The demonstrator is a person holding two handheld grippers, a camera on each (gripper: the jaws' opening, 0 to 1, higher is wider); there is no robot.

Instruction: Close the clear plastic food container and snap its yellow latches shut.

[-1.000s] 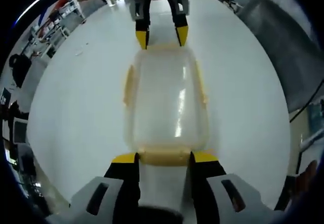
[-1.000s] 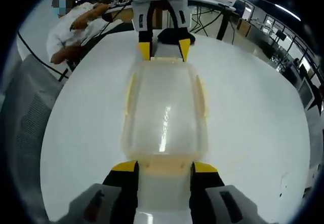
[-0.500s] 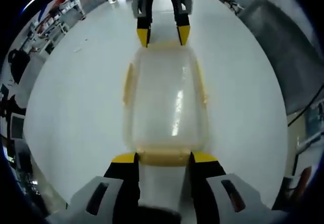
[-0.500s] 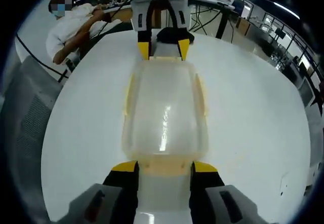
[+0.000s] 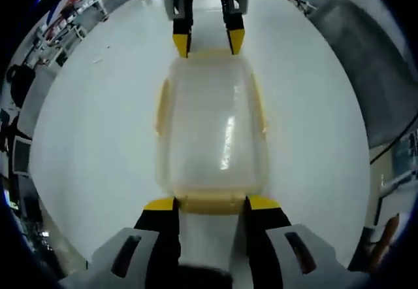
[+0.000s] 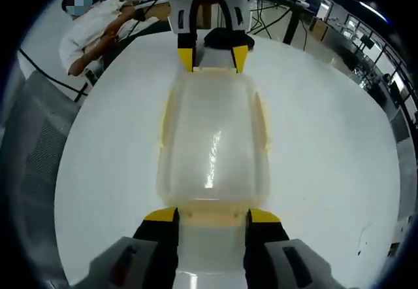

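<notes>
**Container sat between two grippers, one at each short end**

On the white bench [image 5: 85, 138], the clear plastic food container [image 5: 212, 129] lay lengthwise with its lid on, seen from both ends. Going left to right in the left gripper view: a yellow latch [image 5: 162, 106] ran down the container's left long side, then the clear lid with a bright glare streak, then another yellow latch [image 5: 260, 109] on the right long side. Both side latches looked angled out a bit from the wall, though I couldn't tell for sure whether they were snapped.

The left gripper [image 5: 210, 204] sat at the near short end, jaws spread apart, with the yellow end latch [image 5: 210, 203] right between the yellow tips. It looked like touching or very close, couldn't say which. At the far short end the right gripper [image 5: 208, 40] came in from the top, jaws also apart, tips right at the container's rim.

Right gripper view was the same deal flipped: side latch [image 6: 167, 116] on the left, container [image 6: 212, 145] in the middle, side latch [image 6: 261, 122] on the right. The right gripper [image 6: 210, 216] had its jaws spread on either side of the pale near end latch [image 6: 210, 216], and the left gripper [image 6: 212, 59] sat at the far end with open jaws. A person in a white shirt [image 6: 91, 34] was leaning at the bench's far left edge.
</notes>
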